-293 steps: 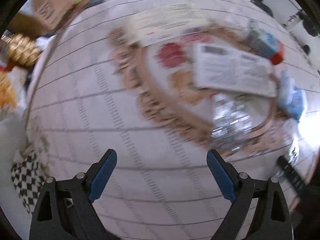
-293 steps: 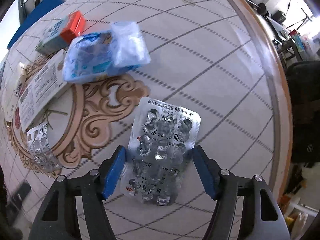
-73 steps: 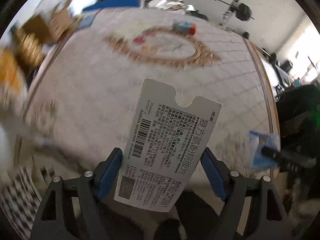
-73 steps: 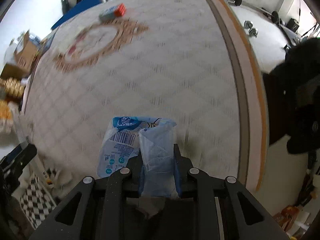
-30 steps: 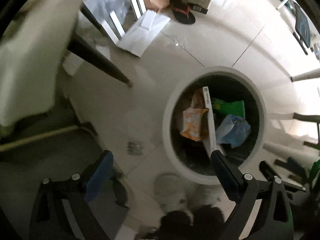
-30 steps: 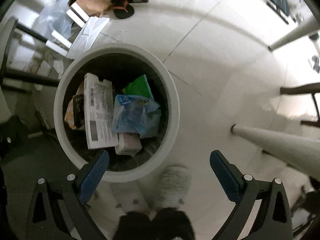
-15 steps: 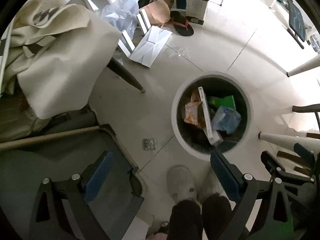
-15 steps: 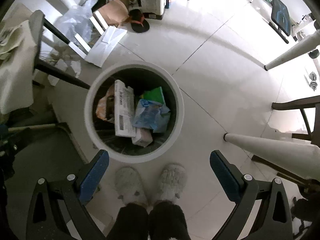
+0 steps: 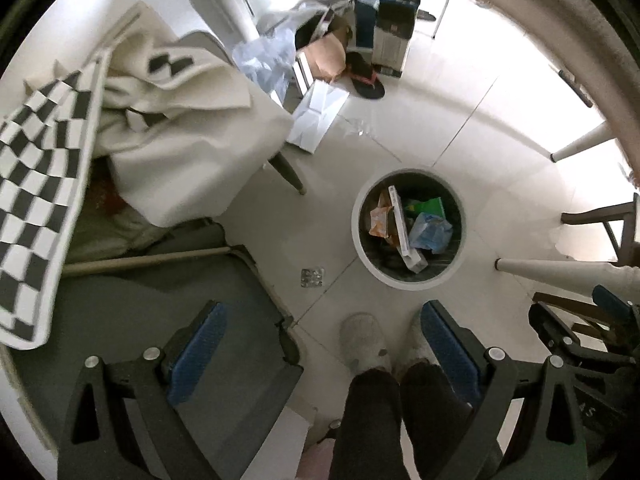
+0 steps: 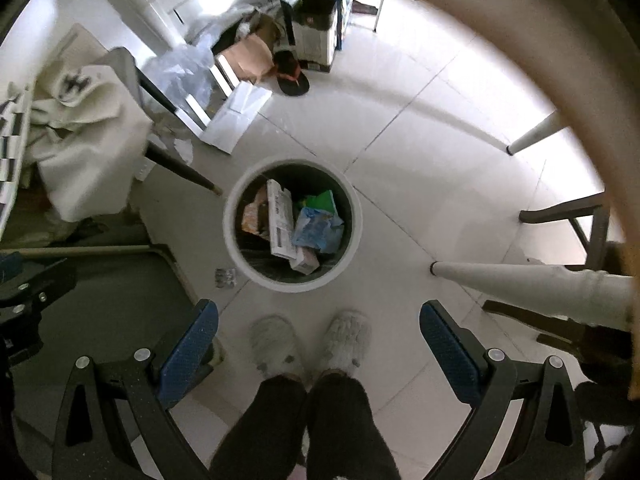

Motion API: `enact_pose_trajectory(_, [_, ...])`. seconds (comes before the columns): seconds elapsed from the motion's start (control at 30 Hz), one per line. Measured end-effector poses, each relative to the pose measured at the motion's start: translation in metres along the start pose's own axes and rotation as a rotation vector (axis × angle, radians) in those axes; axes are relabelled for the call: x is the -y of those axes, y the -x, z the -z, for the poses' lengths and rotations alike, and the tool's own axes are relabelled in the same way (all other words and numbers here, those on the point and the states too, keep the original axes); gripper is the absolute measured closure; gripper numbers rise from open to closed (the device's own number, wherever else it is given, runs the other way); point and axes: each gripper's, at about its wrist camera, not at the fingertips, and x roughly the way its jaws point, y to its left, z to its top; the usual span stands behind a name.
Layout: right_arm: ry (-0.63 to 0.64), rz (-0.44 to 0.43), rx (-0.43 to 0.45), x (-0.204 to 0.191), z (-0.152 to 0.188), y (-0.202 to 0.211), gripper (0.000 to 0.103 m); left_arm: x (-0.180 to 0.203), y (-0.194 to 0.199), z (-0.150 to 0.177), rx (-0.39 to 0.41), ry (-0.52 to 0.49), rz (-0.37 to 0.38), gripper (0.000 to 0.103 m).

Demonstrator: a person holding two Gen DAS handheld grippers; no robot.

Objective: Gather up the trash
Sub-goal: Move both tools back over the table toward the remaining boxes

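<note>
Trash bin (image 10: 230, 216) on floor held white carton (image 10: 280, 220) and blue wrapper (image 10: 318, 230); left gripper (image 9: 320, 344) and right gripper (image 10: 318, 340) both spread wide, empty; one blister pack (image 9: 312, 277) lay beside bin, uncollected.

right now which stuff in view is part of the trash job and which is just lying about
Part of the job:
round white trash bin
white printed carton inside it
blue plastic wrapper inside it
silver blister pack on the floor beside the bin

Just lying about:
black flip-flop
brown cardboard box
checkered cloth
</note>
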Motion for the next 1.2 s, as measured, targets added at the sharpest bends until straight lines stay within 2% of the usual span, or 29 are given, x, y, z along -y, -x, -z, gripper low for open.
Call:
enact_pose_trajectory(0.13, [0.01,-0.016,0.019,-0.01,0.0,0.067,0.001,-0.01,0.048,0.003,0.015,0.005,-0.012,0.004])
enact_pose_trajectory(0.2, [0.003,-0.029,0.028,-0.012,-0.004,0.098,0.001,-0.017,0.074,0.004,0.027,0.013,0.008,0.004])
enact_pose_trajectory(0.37, [-0.053,-0.059,0.048,-0.001,-0.027,0.166,0.001,-0.021,0.132,-0.009,0.091,0.016,-0.014,0.004])
enact_pose_trajectory(0.5, [-0.147,-0.075,0.07,0.037,-0.064,0.212,0.001,0.0,0.167,-0.041,0.146,-0.006,-0.038,0.004])
enact_pose_trajectory(0.6, [-0.193,-0.065,0.07,0.073,-0.095,0.228,0.001,0.026,0.188,-0.075,0.201,-0.022,-0.037,0.004])
enact_pose_trajectory(0.8, [-0.16,0.015,0.036,0.16,-0.197,0.236,0.001,0.101,0.203,-0.159,0.233,-0.109,-0.002,0.003])
enact_pose_trajectory(0.93, [-0.118,0.038,0.022,0.205,-0.27,0.227,0.001,0.154,0.183,-0.231,0.168,-0.159,0.018,0.003])
enact_pose_trajectory(1.0, [-0.076,0.061,0.01,0.231,-0.321,0.217,0.001,0.175,0.172,-0.259,0.136,-0.167,0.022,0.003])
enact_pose_trajectory(1.07, [-0.042,0.076,-0.001,0.247,-0.362,0.206,0.001,0.196,0.159,-0.29,0.11,-0.178,0.039,0.003])
enact_pose_trajectory(1.2, [0.03,0.104,-0.033,0.273,-0.442,0.177,0.001,0.229,0.132,-0.341,0.069,-0.196,0.026,0.003])
